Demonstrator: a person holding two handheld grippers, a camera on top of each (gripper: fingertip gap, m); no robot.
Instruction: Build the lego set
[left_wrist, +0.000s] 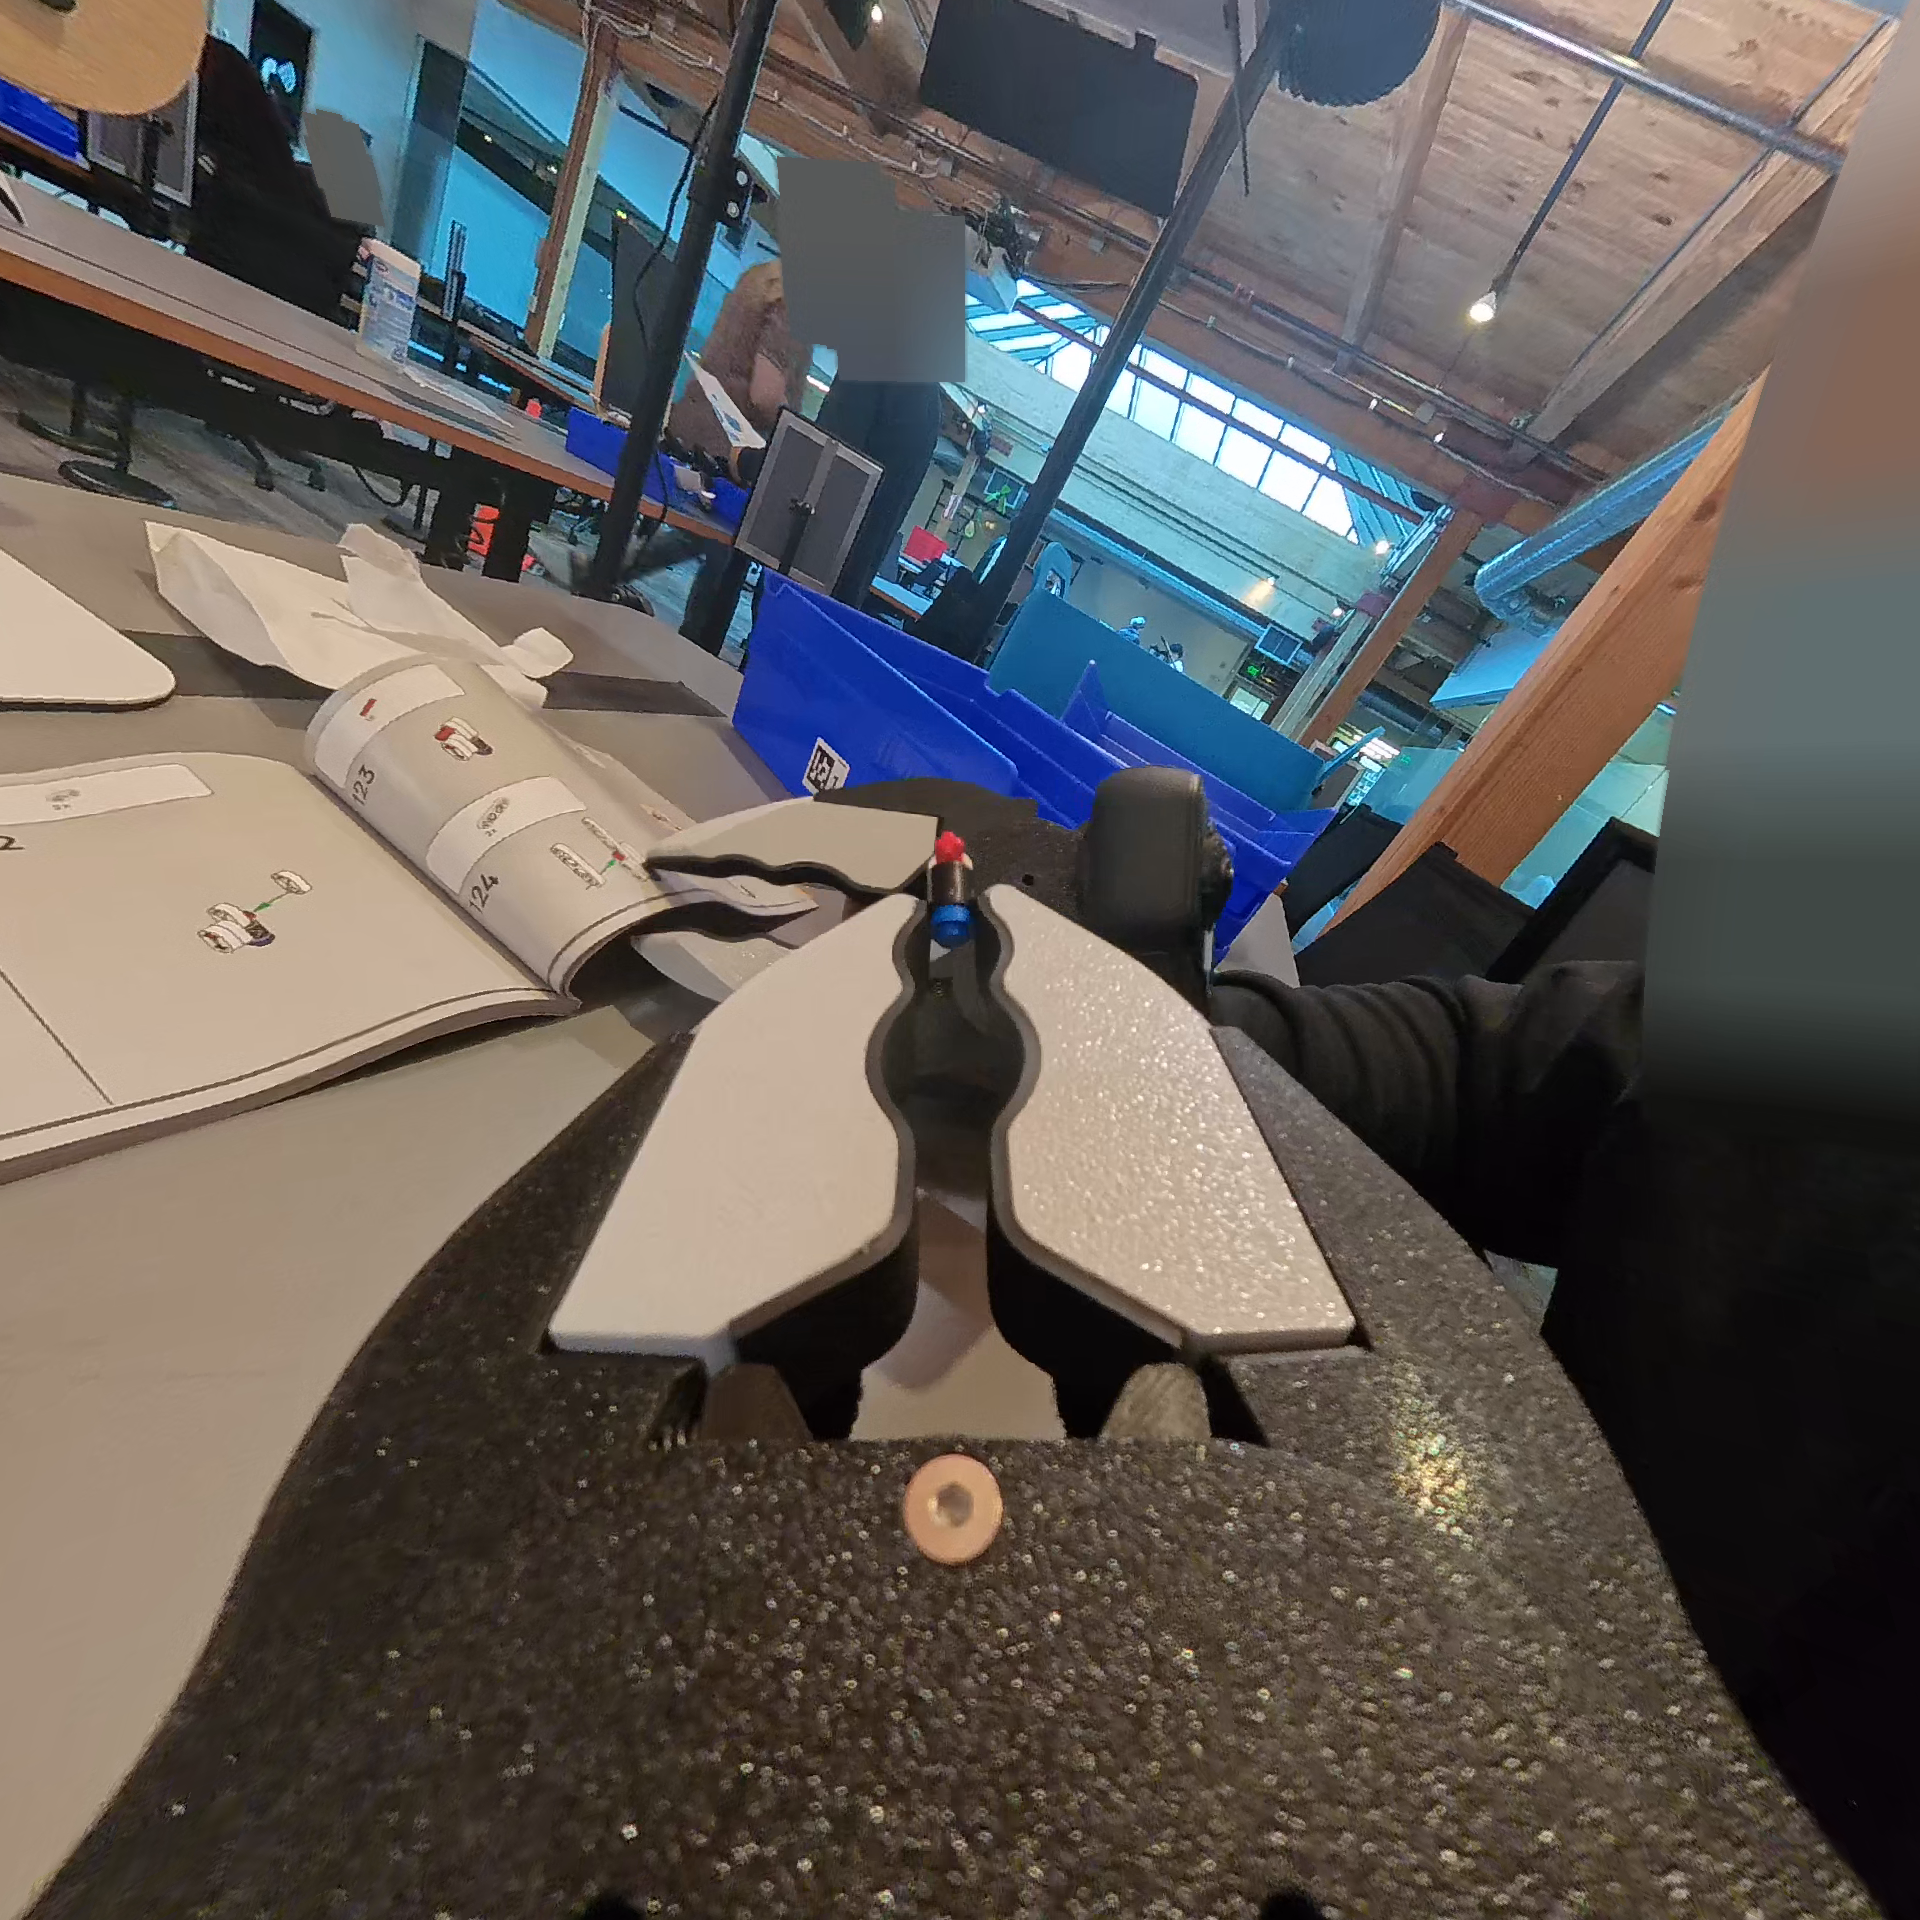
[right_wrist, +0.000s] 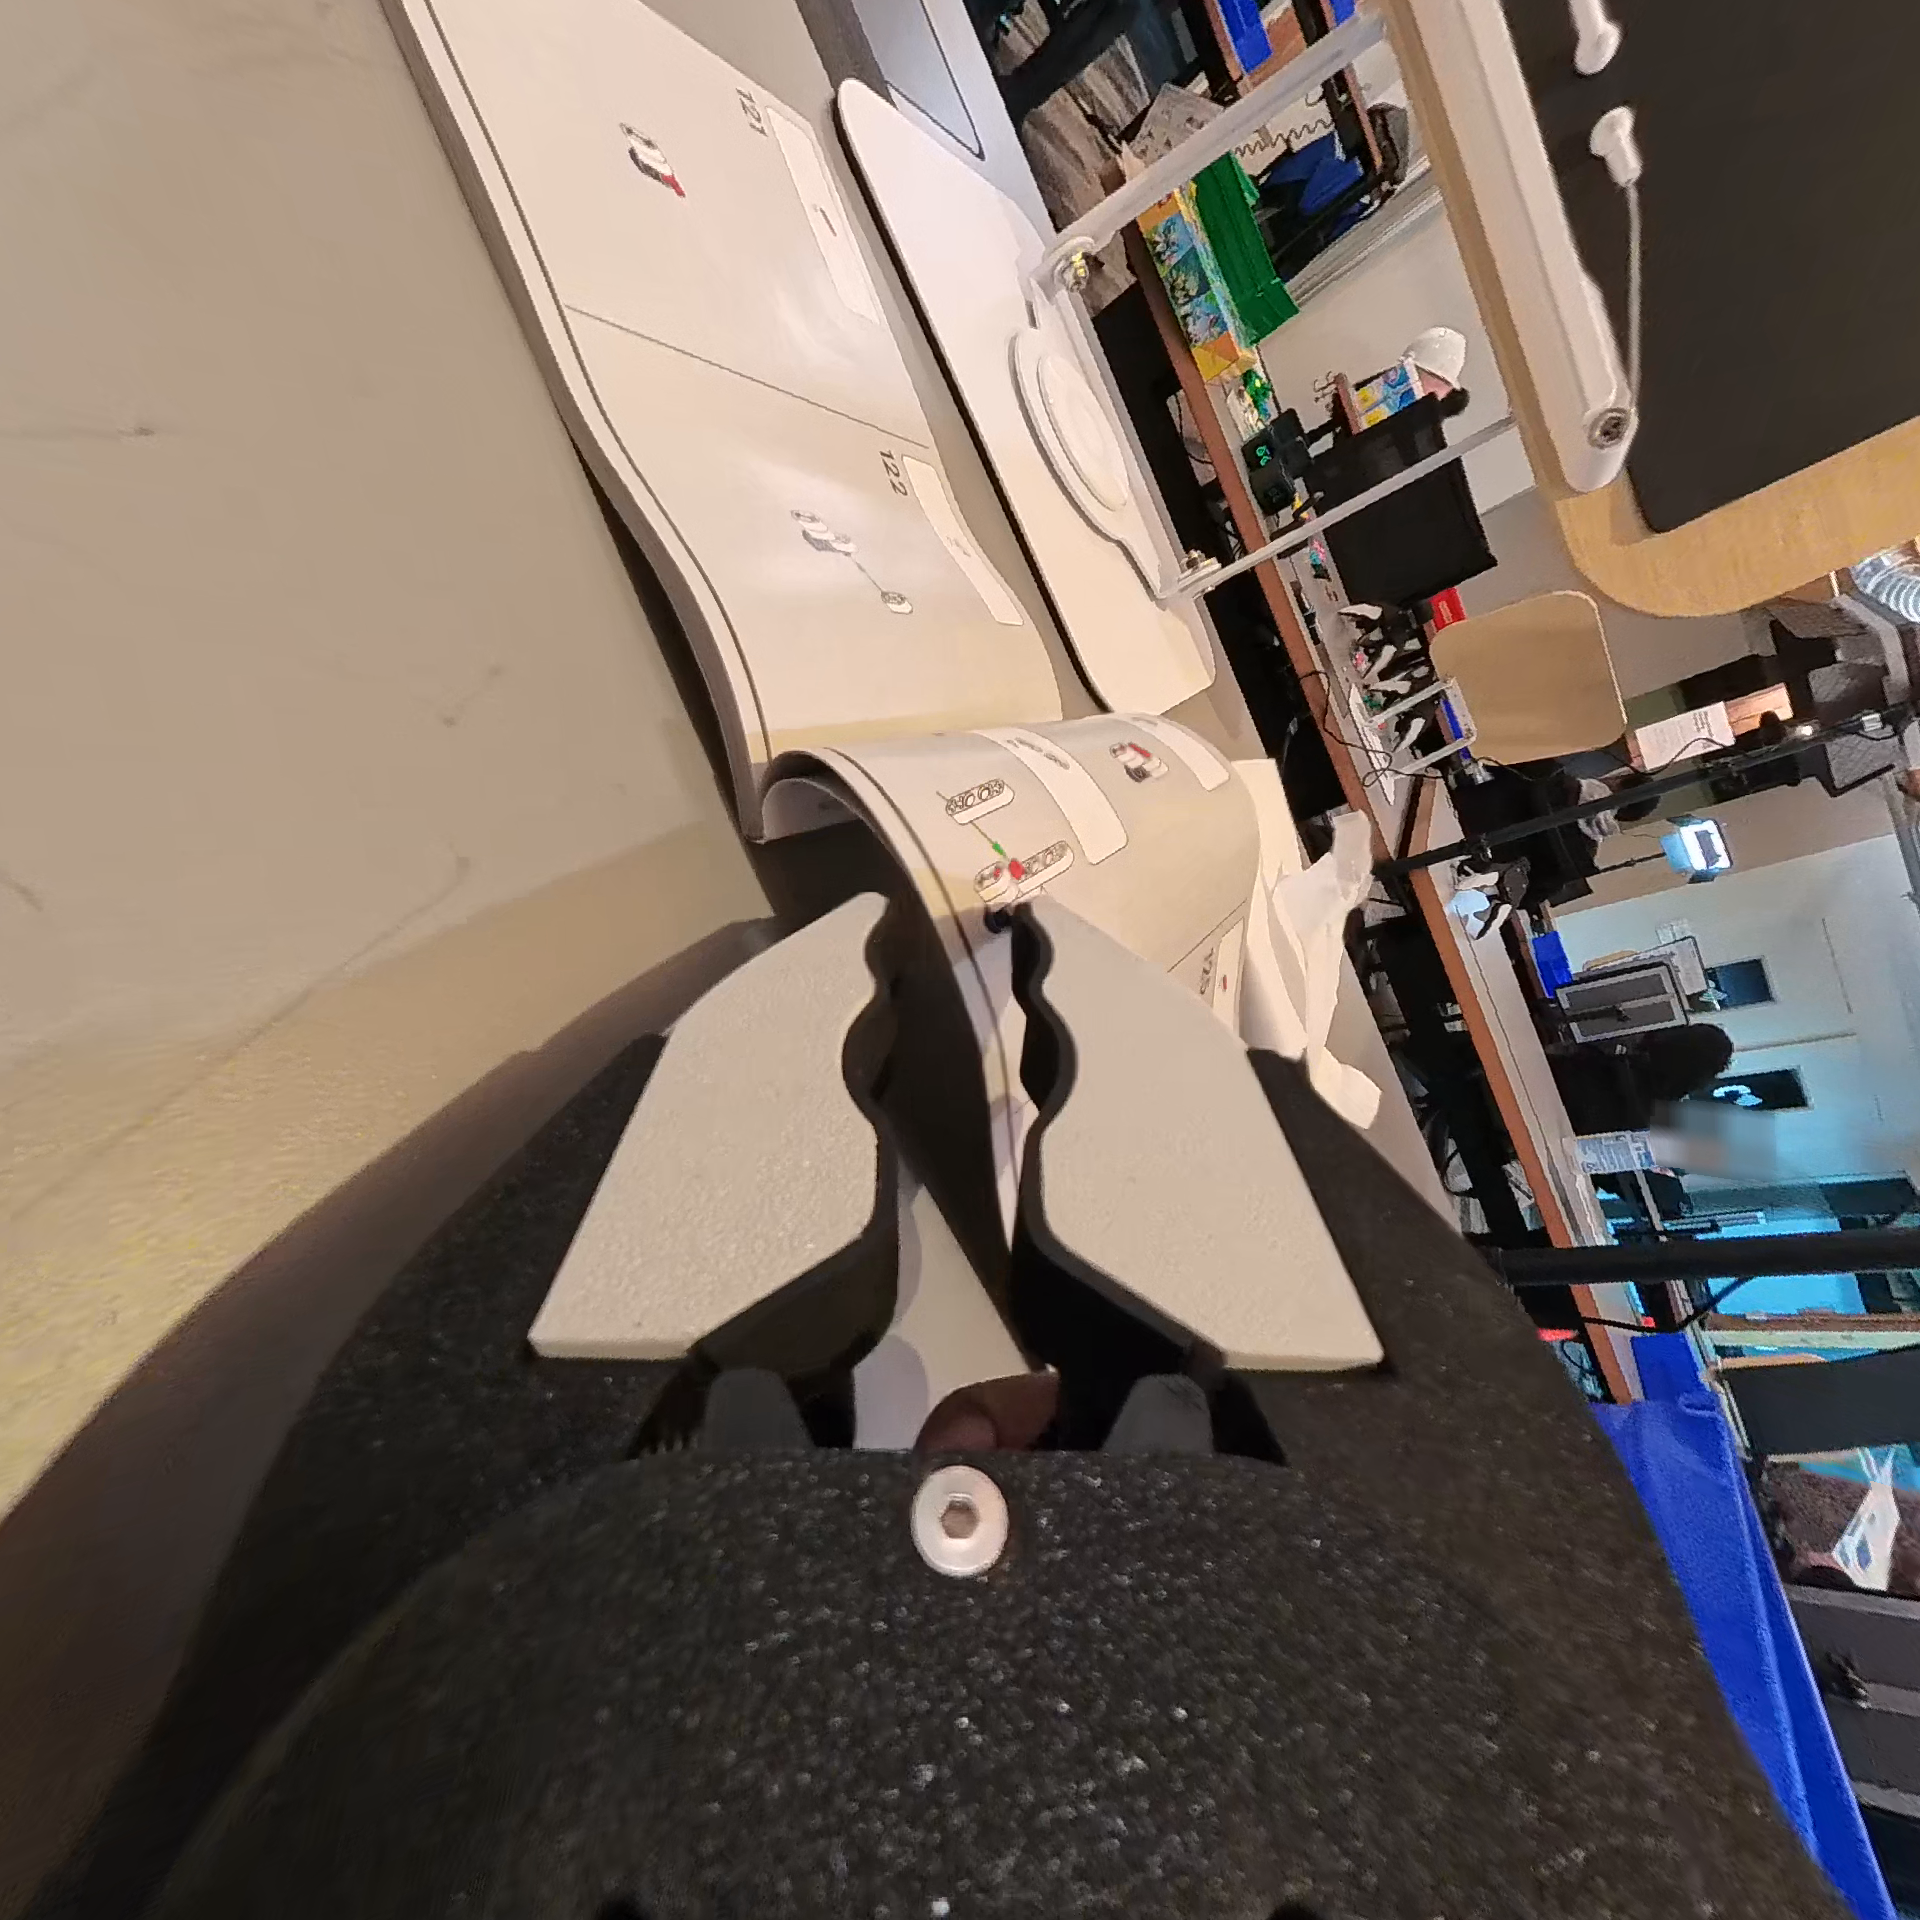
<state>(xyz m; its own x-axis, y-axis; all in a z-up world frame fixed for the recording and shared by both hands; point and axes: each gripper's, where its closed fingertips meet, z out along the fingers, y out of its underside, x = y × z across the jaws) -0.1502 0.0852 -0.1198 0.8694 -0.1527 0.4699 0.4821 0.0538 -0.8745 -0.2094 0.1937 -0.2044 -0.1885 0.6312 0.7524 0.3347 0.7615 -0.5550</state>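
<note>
Left wrist view: fingers clamped on upright blue-black-red pin, red end up.

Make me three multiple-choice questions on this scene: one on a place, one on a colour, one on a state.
1. Where does the crumpled white paper lie?
A. in a blue bin
B. on the table, beyond the booklet
C. on the floor

2. What colours show on the small piece in the left gripper fingers?
A. red, black, blue
B. all yellow
C. green and white

3. How is the booklet?
A. closed flat
B. rolled up in a bin
C. open, one page arched up

B: it lies on the grey tabletop past the open pages.
A: red tip, black middle, blue end.
C: both views show the spread lying open with one page curling upward.
</note>
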